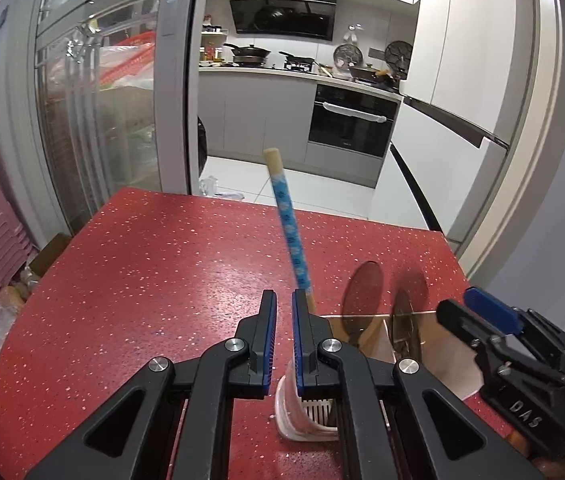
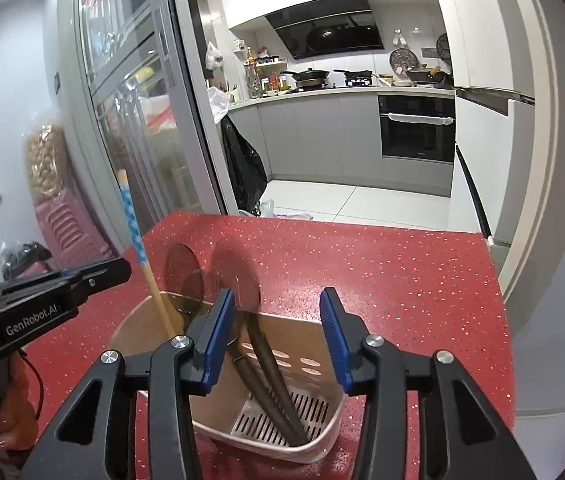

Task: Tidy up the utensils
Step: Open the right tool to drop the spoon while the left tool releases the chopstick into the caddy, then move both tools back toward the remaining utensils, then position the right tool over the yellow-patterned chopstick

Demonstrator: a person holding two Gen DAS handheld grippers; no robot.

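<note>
Red speckled countertop [image 2: 382, 272] in a home kitchen: my beige slotted utensil holder [image 2: 306, 344] stands on it with two dark spoons [image 2: 270, 372] inside; my left gripper [image 1: 284, 312], jaws pressed together, pinches a blue-patterned chopstick [image 1: 288, 224] over the holder, while my right gripper [image 2: 278, 320] hangs spread above it.

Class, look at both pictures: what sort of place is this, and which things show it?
Most likely a home kitchen and dining area: a built-in oven, pans on the hob, and a utensil holder on a red table.
</note>
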